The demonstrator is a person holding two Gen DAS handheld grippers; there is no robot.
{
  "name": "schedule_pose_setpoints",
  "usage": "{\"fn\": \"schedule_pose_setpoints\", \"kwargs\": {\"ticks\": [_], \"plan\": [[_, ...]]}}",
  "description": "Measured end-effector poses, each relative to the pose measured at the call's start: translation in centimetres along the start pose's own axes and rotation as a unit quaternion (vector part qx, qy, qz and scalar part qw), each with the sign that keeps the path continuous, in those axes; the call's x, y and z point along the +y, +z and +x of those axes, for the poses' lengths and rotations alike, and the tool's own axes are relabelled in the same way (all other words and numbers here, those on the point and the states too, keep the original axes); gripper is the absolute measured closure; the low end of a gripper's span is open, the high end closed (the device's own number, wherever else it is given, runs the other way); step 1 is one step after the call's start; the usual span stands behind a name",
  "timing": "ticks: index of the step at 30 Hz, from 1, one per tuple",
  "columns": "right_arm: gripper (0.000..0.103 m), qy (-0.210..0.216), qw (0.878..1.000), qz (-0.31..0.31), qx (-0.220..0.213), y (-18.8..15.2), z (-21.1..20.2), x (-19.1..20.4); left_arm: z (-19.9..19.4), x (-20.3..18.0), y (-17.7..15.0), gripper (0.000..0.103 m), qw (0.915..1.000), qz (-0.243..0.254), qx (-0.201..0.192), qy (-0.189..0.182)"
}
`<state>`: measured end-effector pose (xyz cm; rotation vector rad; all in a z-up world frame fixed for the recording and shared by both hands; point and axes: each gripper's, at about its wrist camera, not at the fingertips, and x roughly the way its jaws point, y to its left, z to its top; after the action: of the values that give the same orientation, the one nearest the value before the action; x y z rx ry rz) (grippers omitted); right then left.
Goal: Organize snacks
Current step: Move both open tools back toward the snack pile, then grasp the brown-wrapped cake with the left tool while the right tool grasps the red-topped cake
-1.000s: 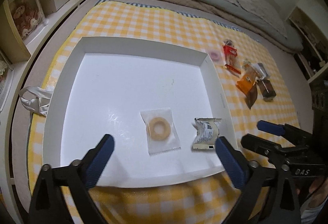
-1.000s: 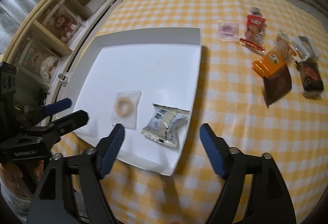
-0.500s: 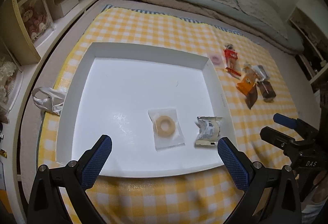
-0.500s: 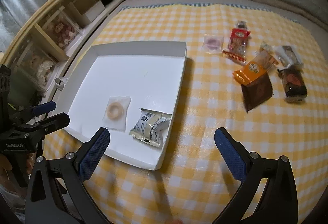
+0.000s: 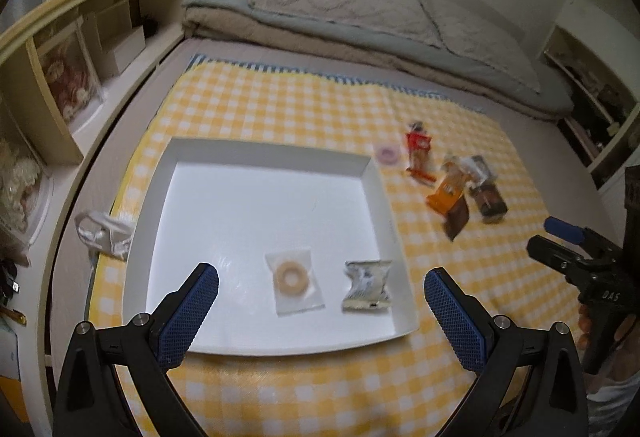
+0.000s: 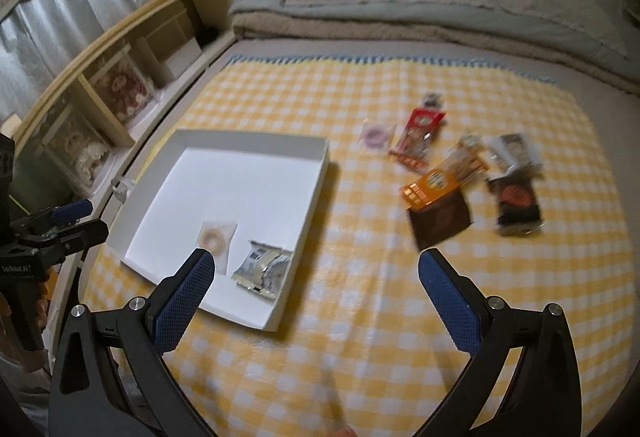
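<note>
Yellow-checked cloth [image 5: 304, 109] covers the bed, where a white tray [image 5: 384, 189] holds a ring-shaped biscuit packet [image 5: 294, 281] and a silver packet [image 5: 366, 285] side by side. Well apart, other snacks [image 6: 444, 177] lie on the cloth. Left gripper [image 5: 320, 313] and right gripper [image 6: 314, 295] hover spread wide, empty.

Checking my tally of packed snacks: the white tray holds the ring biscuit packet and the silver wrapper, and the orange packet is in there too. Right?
Not quite. The orange packet lies outside the white tray, on the checked cloth among the other snacks, as the right wrist view shows. The ring biscuit packet and silver wrapper are in the tray.
</note>
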<state>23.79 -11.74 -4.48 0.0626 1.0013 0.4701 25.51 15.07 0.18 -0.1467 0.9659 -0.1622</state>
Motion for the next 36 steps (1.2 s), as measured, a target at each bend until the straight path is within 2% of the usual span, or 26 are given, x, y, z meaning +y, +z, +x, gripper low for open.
{"fn": "schedule_pose_setpoints", "kwargs": {"ticks": [8,18,23,27,32,36], "plan": [[0.0,-0.039,0.999,0.006,-0.027,1.2,-3.5,-4.5,0.4,-4.6,1.5,0.0,0.9997,0.022,-0.008,-0.007],[0.0,-0.083,0.995,0.033,-0.046,1.9,-4.8,-10.8,3.4,-11.1,4.1,0.0,0.9971,0.066,-0.025,-0.029],[0.0,-0.1,0.993,0.048,-0.047,2.4,-4.2,-14.0,6.2,-13.9,4.9,0.0,0.995,0.088,-0.027,-0.039],[0.0,-0.116,0.992,0.034,-0.038,3.0,-2.7,-16.2,8.7,-16.4,5.2,0.0,0.9924,0.112,-0.025,-0.043],[0.0,-0.13,0.991,0.037,-0.021,3.6,-0.1,-19.2,13.1,-19.5,5.5,0.0,0.987,0.15,-0.023,-0.054],[0.0,-0.13,0.99,0.059,-0.023,4.1,1.9,-21.7,17.0,-21.2,5.2,0.0,0.9783,0.197,-0.016,-0.061]]}}
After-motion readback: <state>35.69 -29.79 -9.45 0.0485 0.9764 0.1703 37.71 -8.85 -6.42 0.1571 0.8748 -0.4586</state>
